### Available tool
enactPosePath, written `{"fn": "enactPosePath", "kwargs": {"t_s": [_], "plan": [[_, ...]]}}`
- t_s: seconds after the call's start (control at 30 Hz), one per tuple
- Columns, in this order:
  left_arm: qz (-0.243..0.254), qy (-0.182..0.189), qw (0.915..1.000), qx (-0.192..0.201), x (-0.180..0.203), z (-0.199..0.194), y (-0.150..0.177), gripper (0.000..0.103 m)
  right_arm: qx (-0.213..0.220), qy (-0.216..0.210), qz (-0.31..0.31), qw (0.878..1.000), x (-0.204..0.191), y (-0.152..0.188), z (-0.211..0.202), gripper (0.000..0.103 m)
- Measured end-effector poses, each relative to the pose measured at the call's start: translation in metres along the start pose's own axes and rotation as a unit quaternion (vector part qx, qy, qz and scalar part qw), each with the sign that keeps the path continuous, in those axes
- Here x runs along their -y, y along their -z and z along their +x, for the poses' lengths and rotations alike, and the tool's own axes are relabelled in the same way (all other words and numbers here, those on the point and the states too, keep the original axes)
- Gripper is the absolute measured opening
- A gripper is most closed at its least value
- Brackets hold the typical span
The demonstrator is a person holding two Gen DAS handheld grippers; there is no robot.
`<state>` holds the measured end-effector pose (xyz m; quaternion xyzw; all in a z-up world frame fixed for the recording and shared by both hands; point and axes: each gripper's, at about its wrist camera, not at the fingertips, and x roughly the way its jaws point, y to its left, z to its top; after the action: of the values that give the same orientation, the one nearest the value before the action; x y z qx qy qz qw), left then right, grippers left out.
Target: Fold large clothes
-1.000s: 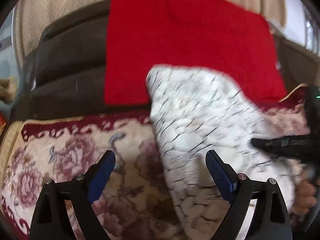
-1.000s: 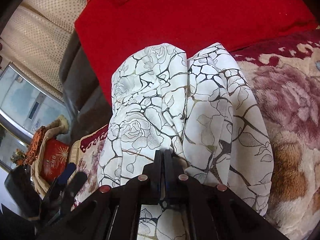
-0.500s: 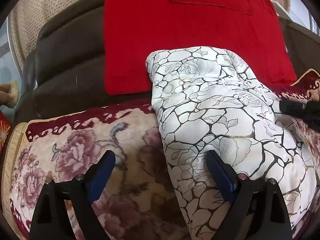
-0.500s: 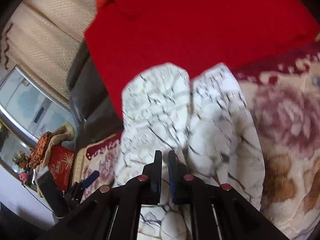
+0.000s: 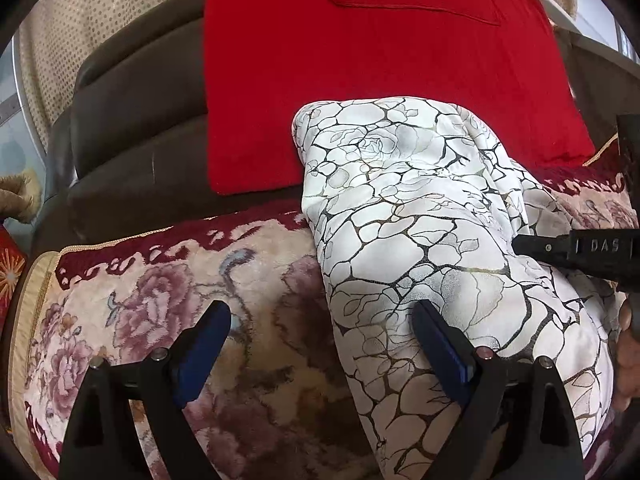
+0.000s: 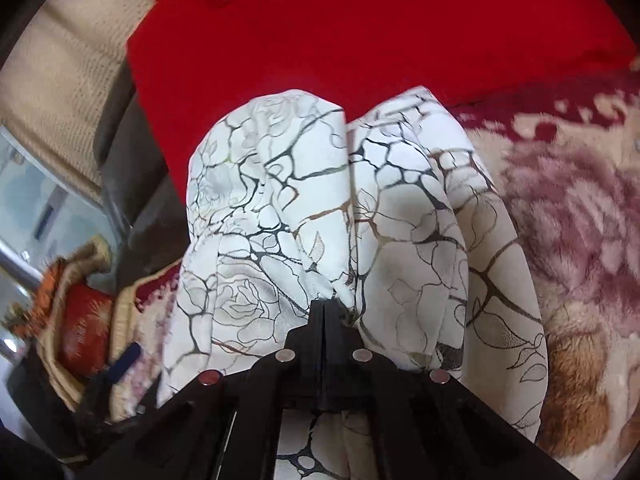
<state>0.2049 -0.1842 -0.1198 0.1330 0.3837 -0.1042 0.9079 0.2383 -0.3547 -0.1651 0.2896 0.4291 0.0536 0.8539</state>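
A white garment [image 5: 400, 220] with a black crackle-and-rose print lies folded lengthwise on the floral sofa cover [image 5: 160, 300], its far end resting against a red cloth [image 5: 360, 80]. My left gripper [image 5: 320, 312] is open just above the seat. The garment's left edge runs between its blue pads [image 5: 200, 344], neither touching it. In the right wrist view, my right gripper [image 6: 326, 304] is shut on a bunched fold where the garment's [image 6: 280, 200] two halves meet. The right gripper [image 5: 520, 244] also reaches in from the right in the left wrist view.
A dark leather sofa back [image 5: 132, 120] rises behind the seat, with the red cloth [image 6: 360, 40] draped over it. A beige bag holding a red box [image 6: 80, 332] stands left of the sofa. A person's hand [image 5: 628, 340] shows at the right edge.
The right gripper's jaws parted slightly half a second ago and have shut again on the fold. The garment has stopped moving and lies still. The left gripper has stayed open in place.
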Motion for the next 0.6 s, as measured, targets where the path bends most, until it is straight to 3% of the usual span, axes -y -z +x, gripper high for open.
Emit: {"fn": "enactPosePath", "kwargs": {"t_s": [0.27,0.33,0.6], "plan": [[0.011,-0.016,0.9996,0.02,0.0,-0.014,0.002,0.092,0.022,-0.016,0.006,1.0,0.001,0.006,-0.004,0.001],[0.006,-0.015,0.9995,0.027,-0.001,-0.018,0.0,0.092,0.028,-0.021,0.008,0.999,0.0,0.008,-0.01,0.006],[-0.015,-0.014,0.9984,0.052,-0.004,-0.034,-0.005,0.092,0.051,-0.032,-0.018,0.998,-0.007,0.018,-0.05,0.009]]}}
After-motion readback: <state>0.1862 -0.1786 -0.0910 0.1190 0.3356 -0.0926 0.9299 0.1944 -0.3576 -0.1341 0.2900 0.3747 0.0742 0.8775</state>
